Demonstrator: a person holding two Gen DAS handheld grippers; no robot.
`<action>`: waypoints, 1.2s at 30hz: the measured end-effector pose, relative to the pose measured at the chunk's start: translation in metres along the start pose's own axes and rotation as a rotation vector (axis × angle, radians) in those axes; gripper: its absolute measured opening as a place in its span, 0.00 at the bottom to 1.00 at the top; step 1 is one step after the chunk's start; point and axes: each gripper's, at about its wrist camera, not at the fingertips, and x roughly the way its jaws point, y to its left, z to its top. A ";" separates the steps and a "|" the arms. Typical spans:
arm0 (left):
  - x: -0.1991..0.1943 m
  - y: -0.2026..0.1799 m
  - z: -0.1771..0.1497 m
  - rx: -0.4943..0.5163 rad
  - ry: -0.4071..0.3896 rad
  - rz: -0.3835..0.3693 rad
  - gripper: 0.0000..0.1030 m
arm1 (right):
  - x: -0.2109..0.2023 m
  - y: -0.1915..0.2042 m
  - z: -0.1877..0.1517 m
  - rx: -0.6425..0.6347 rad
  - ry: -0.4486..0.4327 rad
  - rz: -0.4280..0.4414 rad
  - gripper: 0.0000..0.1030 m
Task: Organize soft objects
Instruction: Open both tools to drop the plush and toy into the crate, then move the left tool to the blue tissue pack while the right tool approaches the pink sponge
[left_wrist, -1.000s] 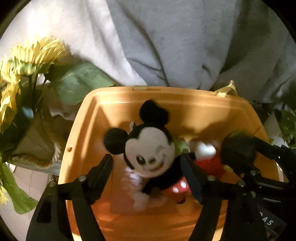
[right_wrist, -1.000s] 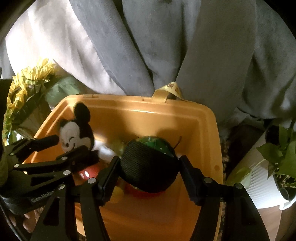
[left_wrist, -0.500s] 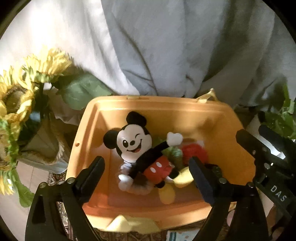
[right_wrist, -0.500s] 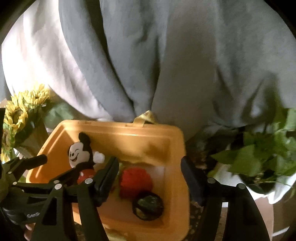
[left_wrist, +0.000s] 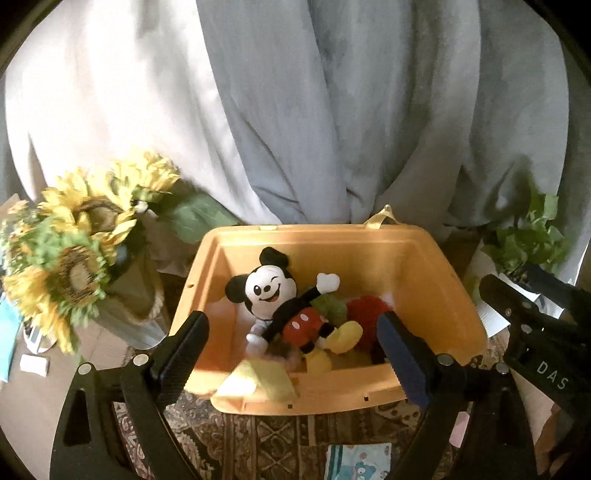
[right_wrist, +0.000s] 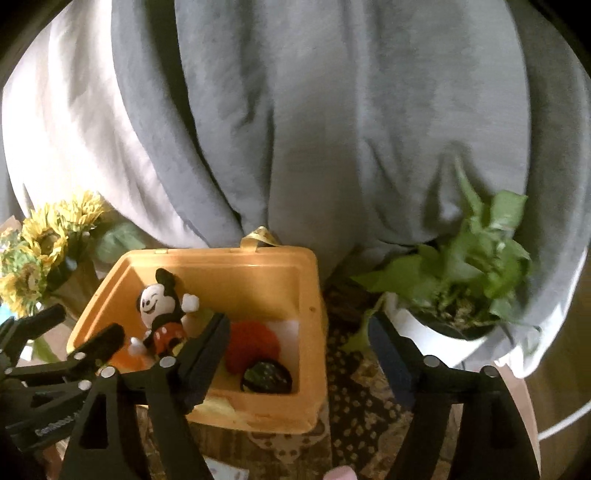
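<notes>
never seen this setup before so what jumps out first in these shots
The orange bin in the middle, with a winking mouse plush lying against its left inner wall beside a red soft toy and a dark round one. Yellow sunflowers stand left of the bin and a leafy potted plant right of it. A big grey cloth drapes behind everything.

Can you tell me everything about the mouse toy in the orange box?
The mouse toy is a soft plush with round black ears, a white winking, smiling face, black arms with white gloves, red shorts with white dots and yellow shoes. It lies on its back in the left part of the orange box, one arm raised, resting on other soft toys. No gripper touches it.
</notes>
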 end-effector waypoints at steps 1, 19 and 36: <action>-0.006 -0.002 -0.003 0.005 -0.009 -0.002 0.91 | -0.004 -0.002 -0.002 0.001 -0.003 -0.004 0.76; -0.054 -0.027 -0.053 0.027 -0.120 0.006 1.00 | -0.065 -0.035 -0.052 0.039 -0.097 -0.035 0.81; -0.045 -0.048 -0.104 0.083 -0.081 0.001 1.00 | -0.067 -0.051 -0.102 0.036 -0.045 -0.035 0.81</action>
